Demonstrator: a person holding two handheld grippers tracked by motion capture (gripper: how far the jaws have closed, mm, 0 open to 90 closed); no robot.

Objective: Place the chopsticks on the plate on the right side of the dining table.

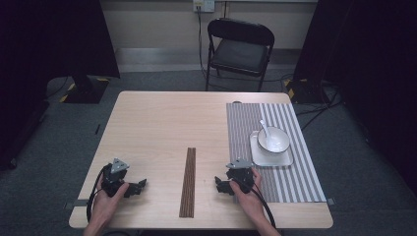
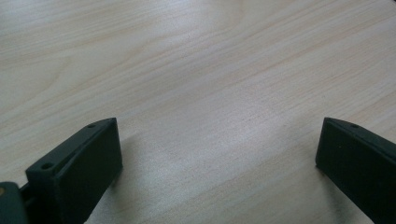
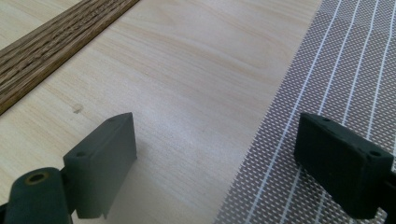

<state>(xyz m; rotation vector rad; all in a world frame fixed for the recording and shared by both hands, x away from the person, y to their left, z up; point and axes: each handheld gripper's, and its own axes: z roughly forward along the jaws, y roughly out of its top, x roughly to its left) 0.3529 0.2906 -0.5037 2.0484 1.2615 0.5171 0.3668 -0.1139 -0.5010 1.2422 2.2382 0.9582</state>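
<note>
A recording lab: black curtains (image 1: 49, 39), folding chair (image 1: 239, 49), floor cables (image 1: 314, 105), lone table (image 1: 162, 123).

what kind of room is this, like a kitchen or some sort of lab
Most likely a recording lab or studio, not a kitchen: a lone wooden table on grey carpet, dark curtains at both sides, one folding chair, and cables trailing over the floor.

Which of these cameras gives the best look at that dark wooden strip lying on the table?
The high view: the whole dark wooden strip lies lengthwise between the two grippers. The right gripper view catches just one end of it, close enough to show the grain. The left gripper view looks at bare table.
</note>
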